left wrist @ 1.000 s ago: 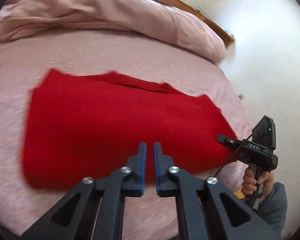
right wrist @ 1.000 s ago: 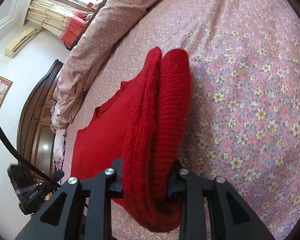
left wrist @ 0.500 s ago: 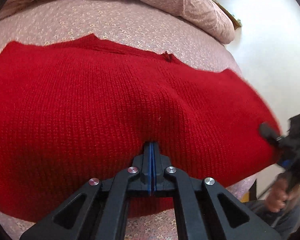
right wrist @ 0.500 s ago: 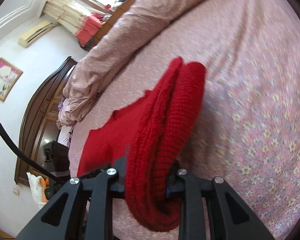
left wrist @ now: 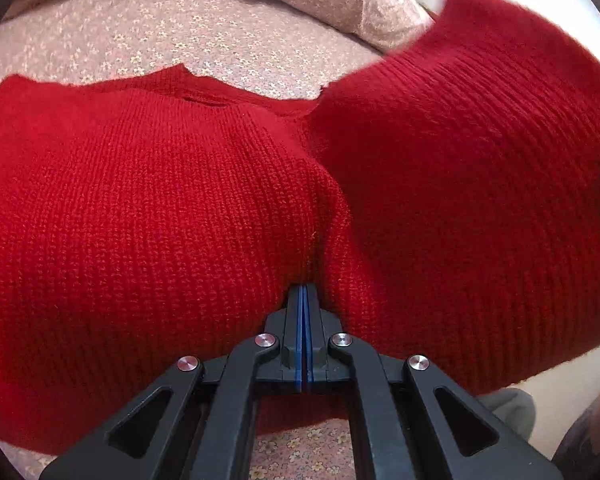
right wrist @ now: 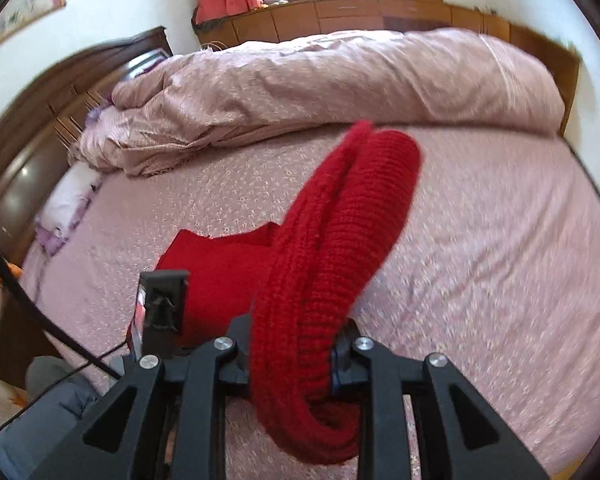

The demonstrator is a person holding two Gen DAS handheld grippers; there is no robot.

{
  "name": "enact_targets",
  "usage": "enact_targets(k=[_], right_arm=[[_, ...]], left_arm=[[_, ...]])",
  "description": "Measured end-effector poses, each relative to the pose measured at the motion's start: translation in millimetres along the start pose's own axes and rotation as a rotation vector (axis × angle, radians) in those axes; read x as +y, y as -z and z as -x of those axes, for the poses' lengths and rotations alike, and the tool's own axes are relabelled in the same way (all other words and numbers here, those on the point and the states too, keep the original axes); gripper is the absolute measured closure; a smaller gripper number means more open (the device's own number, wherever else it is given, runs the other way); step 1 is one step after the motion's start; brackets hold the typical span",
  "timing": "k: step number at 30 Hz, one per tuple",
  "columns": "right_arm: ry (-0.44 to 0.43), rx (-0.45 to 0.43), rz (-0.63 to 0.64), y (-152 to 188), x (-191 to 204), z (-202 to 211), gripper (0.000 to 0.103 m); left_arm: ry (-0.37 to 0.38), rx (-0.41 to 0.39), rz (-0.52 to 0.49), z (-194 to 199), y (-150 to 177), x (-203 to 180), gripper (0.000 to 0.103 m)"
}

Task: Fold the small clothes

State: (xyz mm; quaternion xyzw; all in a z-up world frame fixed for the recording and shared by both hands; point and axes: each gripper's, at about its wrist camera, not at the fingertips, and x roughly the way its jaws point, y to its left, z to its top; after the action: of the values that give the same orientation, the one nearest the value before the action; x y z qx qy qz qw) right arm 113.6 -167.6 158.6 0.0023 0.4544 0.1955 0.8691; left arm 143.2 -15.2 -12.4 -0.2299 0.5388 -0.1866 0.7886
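A red knitted sweater point(left wrist: 140, 200) lies across the floral pink bed sheet point(left wrist: 180, 40). My left gripper point(left wrist: 304, 286) is shut, its tips pushed down into the knit near the middle, where a crease runs up from them. My right gripper point(right wrist: 292, 348) is shut on a thick folded edge of the sweater point(right wrist: 340, 240) and holds it raised above the bed. In the left wrist view that raised side point(left wrist: 460, 140) arches over the flat part. The flat part point(right wrist: 220, 272) lies behind the left gripper's body point(right wrist: 164, 300).
A rumpled pink duvet point(right wrist: 340, 80) is heaped along the far side of the bed. A dark wooden headboard point(right wrist: 20, 140) and a pale pillow point(right wrist: 68, 204) are at the left. Bare sheet point(right wrist: 500, 260) stretches to the right. A person's grey sleeve point(right wrist: 52, 412) is at lower left.
The left gripper shut and came down onto the sweater's middle. The right gripper rose and rolled, lifting the sweater's right side up and over toward the left.
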Motion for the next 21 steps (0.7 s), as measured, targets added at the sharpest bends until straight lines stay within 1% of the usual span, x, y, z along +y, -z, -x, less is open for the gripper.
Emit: enact_targets(k=[1,2,3,4,5,7,9,10,11,13,16,19,21], right_arm=[[0.016,-0.002,0.009,-2,8,-1,0.079],[0.034,-0.004,0.022,-5,19,-3,0.079],[0.042,-0.005,0.031,-6,26,-3,0.079],[0.05,-0.004,0.044,-7,34,-4,0.079],[0.057,0.0,0.055,-9,42,-7,0.079],[0.068,0.009,0.071,-13,57,-11,0.079],[0.074,0.012,0.091,-15,70,-15,0.079],[0.078,0.012,0.105,-17,79,-18,0.079],[0.083,0.013,0.12,-19,89,-20,0.079],[0.085,0.014,0.144,-21,111,-29,0.079],[0.083,0.009,0.171,-20,140,-43,0.079],[0.067,-0.013,0.167,-13,168,-61,0.079],[0.055,-0.034,0.149,-4,183,-78,0.079]], left_arm=[[0.035,0.001,0.017,4,-2,6,0.103],[0.054,0.007,0.031,7,-2,11,0.103],[0.101,0.02,0.077,16,-5,20,0.103],[0.121,0.023,0.103,24,-6,26,0.103],[0.125,0.016,0.113,34,-8,31,0.103],[0.088,-0.034,0.093,68,-10,45,0.103],[0.037,-0.083,0.074,98,-11,62,0.098],[-0.001,-0.102,0.069,115,-10,74,0.098],[-0.039,-0.114,0.064,129,-8,86,0.098],[-0.085,-0.128,0.073,148,-4,109,0.098],[-0.115,-0.143,0.129,169,8,149,0.098],[-0.123,-0.15,0.197,173,23,178,0.098],[-0.132,-0.129,0.228,170,31,195,0.098]])
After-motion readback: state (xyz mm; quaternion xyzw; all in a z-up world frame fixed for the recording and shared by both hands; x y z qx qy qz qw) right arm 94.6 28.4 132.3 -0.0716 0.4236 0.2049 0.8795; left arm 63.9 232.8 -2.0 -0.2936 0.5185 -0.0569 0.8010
